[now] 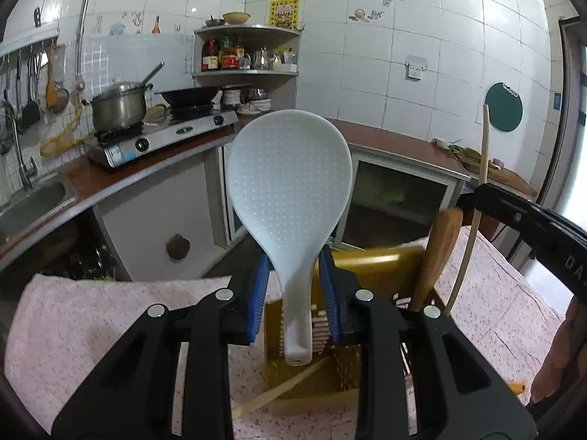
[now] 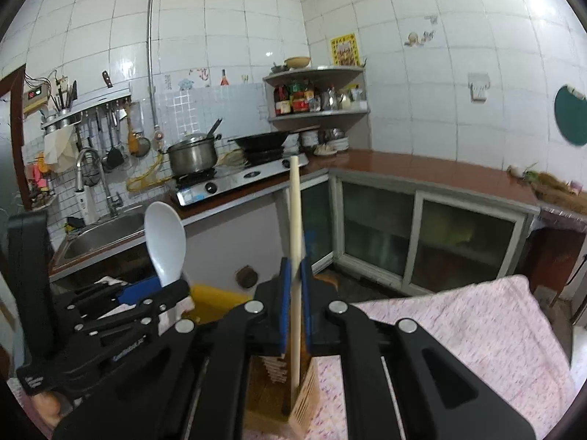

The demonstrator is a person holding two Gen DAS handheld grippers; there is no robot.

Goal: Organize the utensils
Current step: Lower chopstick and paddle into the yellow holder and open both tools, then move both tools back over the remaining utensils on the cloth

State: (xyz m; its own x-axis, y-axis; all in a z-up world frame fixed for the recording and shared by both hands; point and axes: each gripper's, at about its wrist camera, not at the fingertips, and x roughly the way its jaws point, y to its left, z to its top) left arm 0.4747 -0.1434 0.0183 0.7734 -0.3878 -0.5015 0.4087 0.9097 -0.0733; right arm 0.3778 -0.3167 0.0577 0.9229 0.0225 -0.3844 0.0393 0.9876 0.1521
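Observation:
My left gripper (image 1: pixel 293 267) is shut on the handle of a white dimpled rice paddle (image 1: pixel 290 183), which stands upright with its blade on top. Its handle end hangs just above a yellow wooden utensil holder (image 1: pixel 370 260) that has a brown wooden spatula (image 1: pixel 438 256) standing in it. The right gripper (image 2: pixel 296 275) is shut on a pale chopstick (image 2: pixel 294 201), held upright with its lower end inside the holder (image 2: pixel 304 399). Each gripper shows in the other's view: the right gripper (image 1: pixel 477 198) at the right, and the left gripper (image 2: pixel 172 286) with the paddle (image 2: pixel 165 242) at the left.
The holder stands on a table with a pink floral cloth (image 1: pixel 91 330). A loose chopstick (image 1: pixel 279 394) lies on the cloth by the holder. Behind are a counter with a gas stove (image 1: pixel 165 139), a pot (image 1: pixel 117 106), a wok, a sink (image 2: pixel 106 234) and glass-door cabinets (image 2: pixel 440 242).

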